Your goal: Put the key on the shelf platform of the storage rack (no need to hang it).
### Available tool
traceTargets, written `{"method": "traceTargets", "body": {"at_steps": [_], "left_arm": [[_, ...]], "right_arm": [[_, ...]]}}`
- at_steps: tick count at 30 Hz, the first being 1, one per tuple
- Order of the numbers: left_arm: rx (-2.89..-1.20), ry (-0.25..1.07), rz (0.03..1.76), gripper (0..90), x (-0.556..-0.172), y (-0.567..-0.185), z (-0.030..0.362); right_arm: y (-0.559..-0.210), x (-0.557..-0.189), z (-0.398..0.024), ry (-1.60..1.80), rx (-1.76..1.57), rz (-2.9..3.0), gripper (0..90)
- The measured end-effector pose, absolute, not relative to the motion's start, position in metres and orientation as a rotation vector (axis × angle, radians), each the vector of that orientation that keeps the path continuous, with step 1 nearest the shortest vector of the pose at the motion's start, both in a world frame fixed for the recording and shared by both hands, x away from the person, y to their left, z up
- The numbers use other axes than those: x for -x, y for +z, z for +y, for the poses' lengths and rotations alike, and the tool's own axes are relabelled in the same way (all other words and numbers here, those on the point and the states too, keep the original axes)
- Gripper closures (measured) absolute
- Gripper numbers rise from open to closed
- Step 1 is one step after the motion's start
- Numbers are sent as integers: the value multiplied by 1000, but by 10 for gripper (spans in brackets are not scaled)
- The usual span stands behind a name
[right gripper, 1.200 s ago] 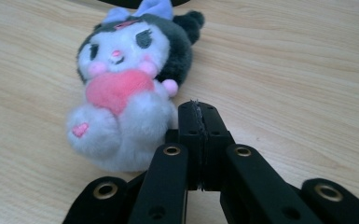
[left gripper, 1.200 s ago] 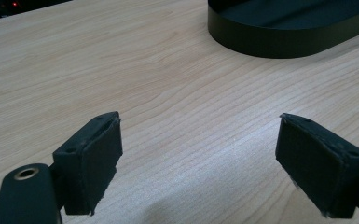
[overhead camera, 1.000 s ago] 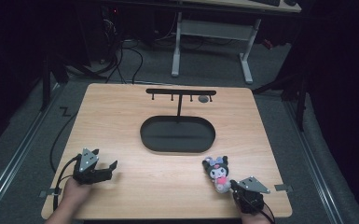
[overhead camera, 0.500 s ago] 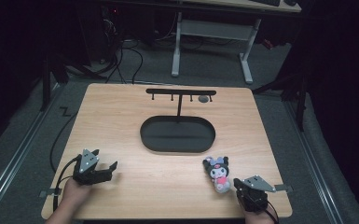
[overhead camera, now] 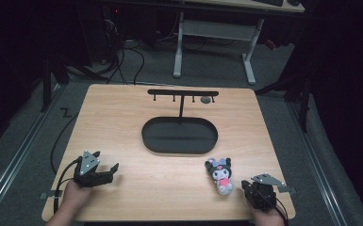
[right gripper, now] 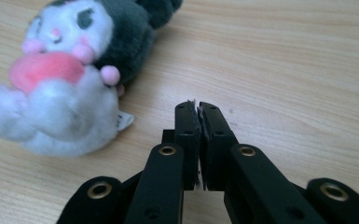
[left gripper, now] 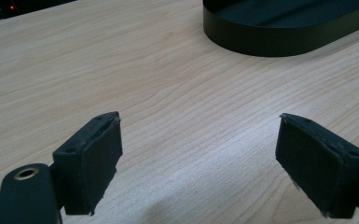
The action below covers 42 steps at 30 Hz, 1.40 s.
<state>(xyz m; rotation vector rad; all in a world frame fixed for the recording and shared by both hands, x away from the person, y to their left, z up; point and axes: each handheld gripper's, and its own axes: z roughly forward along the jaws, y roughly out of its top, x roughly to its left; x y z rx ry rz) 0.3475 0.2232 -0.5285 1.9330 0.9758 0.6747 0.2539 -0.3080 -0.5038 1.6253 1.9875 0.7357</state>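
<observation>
**Resting on a pale wooden table in a dark room**

Lying just left of the right gripper (right gripper: 196, 108), whose jaws are pressed together and empty, is the plush toy (right gripper: 60, 79). The left gripper (left gripper: 200, 158) gapes wide, empty; the black oval tray (left gripper: 284, 28) sits ahead.

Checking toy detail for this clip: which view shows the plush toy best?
The right gripper view: the plush toy lies close up, with its white face, dark hood and pink parts plain, just left of the shut right gripper. The high view shows it whole but small, near the black oval tray.
</observation>
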Motion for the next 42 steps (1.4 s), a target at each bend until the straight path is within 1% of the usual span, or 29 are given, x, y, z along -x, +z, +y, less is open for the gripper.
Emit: {"method": "traceTargets", "body": {"at_steps": [5,13,30,38,42], "left_arm": [[-1931,675,979,154,-348,-528,223],[-1939,679,979,154,-347,-528,223],[-1939,676,977,154,-347,-528,223],[-1940,676,978,154,-347,-528,223],[-1942,676,977,154,-347,-528,223]], "right_arm": [[-497,-259,-312,699,-1648,2035,856],[-488,-274,-297,538,-1606,2211,804],[-478,-292,-285,314,-1601,2352,774],[-472,-299,-283,199,-1634,2420,732],[-469,-302,-281,156,-1672,2448,680]]}}
